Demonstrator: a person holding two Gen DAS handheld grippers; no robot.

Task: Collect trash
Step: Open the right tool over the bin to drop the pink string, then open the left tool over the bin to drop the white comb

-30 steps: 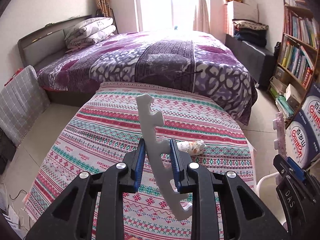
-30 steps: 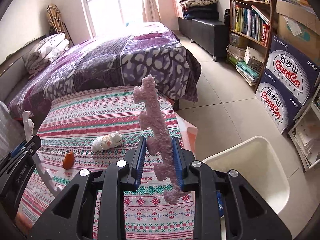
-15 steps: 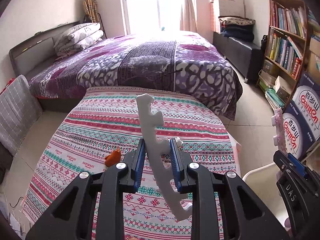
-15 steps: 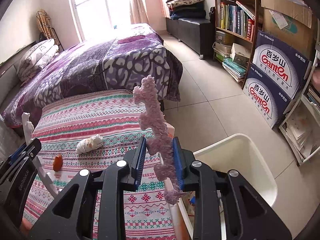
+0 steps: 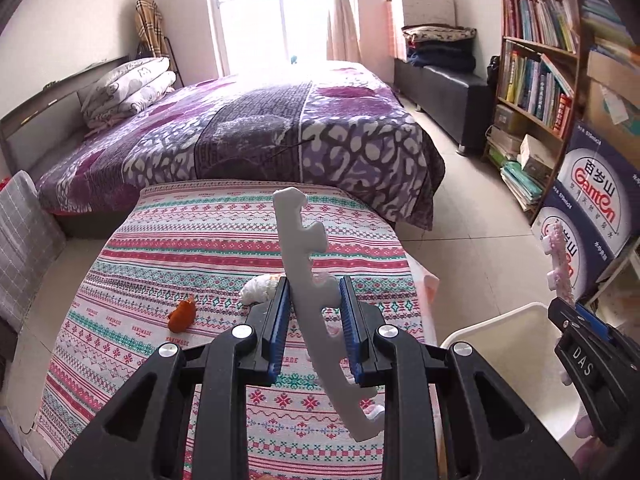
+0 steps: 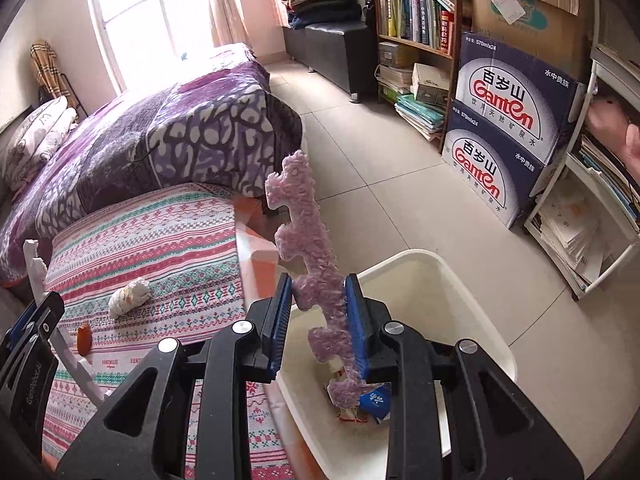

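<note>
My left gripper (image 5: 314, 320) is shut on a white notched foam strip (image 5: 304, 256) and holds it upright above the striped cloth (image 5: 200, 248). My right gripper (image 6: 318, 316) is shut on a pink fuzzy foam strip (image 6: 308, 232) and holds it over the near rim of the white bin (image 6: 472, 300), which has some trash (image 6: 372, 400) in it. A crumpled white wad (image 5: 256, 290) and an orange scrap (image 5: 182, 314) lie on the cloth. The wad (image 6: 128, 296) and scrap (image 6: 83, 338) also show in the right wrist view.
A bed with a purple cover (image 5: 260, 132) stands beyond the cloth. A bookshelf (image 6: 416, 12) and stacked water boxes (image 6: 508, 120) line the right wall. The tiled floor (image 6: 380, 192) lies between them and the bin.
Both grippers have swung to the right with their strips. The bin has come under the right gripper, and the orange scrap has come into the left wrist view.
</note>
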